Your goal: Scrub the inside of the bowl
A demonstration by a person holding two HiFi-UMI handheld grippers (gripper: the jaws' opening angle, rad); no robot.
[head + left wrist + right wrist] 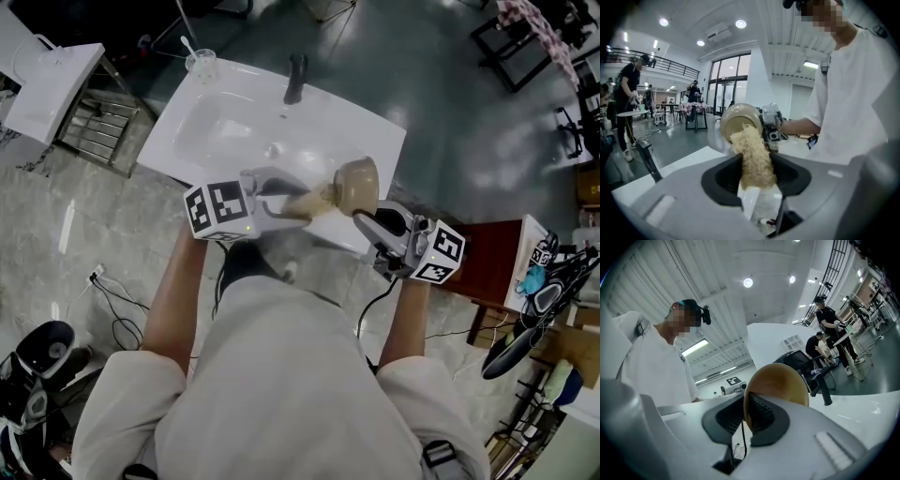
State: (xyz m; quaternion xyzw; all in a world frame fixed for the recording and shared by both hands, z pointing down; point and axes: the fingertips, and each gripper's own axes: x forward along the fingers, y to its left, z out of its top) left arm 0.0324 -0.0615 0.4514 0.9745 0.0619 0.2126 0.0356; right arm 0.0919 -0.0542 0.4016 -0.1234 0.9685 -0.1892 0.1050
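One bowl (358, 181) — rim in right tongs (749, 411), loofah (752, 159) inside.

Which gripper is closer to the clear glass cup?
Left. The left gripper, holding a tan fibrous scrubber, is across the white sink from the cup; the right gripper, clamping the tan bowl, farther right.

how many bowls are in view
1: a tan bowl, clamped by its rim in the right gripper above the sink's near edge, with the left gripper's scrubber reaching into it. No other shows.
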